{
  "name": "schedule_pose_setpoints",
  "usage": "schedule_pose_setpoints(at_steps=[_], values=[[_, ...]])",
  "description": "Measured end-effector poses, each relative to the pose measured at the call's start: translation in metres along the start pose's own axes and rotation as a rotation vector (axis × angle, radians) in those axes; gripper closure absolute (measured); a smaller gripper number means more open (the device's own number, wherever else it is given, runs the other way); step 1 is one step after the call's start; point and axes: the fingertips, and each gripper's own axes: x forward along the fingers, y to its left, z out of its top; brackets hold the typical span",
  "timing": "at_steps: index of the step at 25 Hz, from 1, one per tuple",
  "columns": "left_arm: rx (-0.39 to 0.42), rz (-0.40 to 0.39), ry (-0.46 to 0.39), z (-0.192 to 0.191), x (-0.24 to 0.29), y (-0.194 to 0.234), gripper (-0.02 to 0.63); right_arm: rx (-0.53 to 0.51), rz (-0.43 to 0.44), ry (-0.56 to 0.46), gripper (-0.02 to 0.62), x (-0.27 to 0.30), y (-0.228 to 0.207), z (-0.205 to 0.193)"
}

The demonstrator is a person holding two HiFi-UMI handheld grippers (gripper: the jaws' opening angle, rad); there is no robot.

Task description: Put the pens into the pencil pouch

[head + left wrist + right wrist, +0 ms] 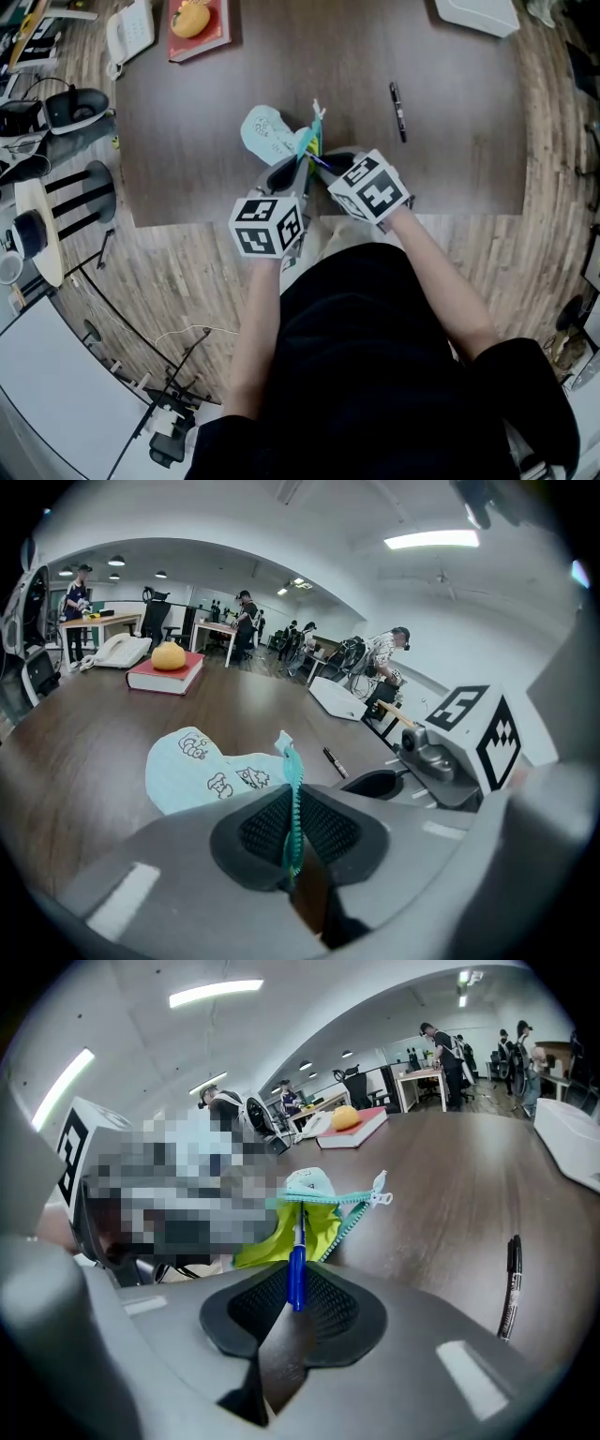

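A light-blue pencil pouch (267,133) with cartoon prints lies on the dark table, its teal zipper edge (292,803) lifted. My left gripper (292,176) is shut on that zipper edge, holding the mouth up. My right gripper (323,169) is shut on a blue pen (296,1274), whose tip points into the pouch's open mouth where the yellow-green lining (281,1237) shows. A black pen (397,111) lies loose on the table to the right, also seen as the black pen (510,1283) in the right gripper view.
A red book with an orange fruit on it (197,26) and a white telephone (129,33) sit at the table's far left. A white flat thing (478,14) rests at the far right corner. Chairs and cables stand on the floor to the left.
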Motion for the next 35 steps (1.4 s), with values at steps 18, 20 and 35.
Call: schedule_pose_setpoints(at_steps=[18,20,35], values=[[0.002,-0.017,0.006,0.002,0.001,0.001,0.583,0.087,0.058,-0.064,0.529,0.009,-0.006,0.018],[0.003,-0.02,0.007,0.002,0.0,0.001,0.583,0.086,0.057,-0.065,0.529,0.012,-0.009,0.021],[-0.006,-0.02,-0.008,0.002,-0.007,0.001,0.583,0.03,0.021,-0.063,0.531,0.025,-0.014,0.029]])
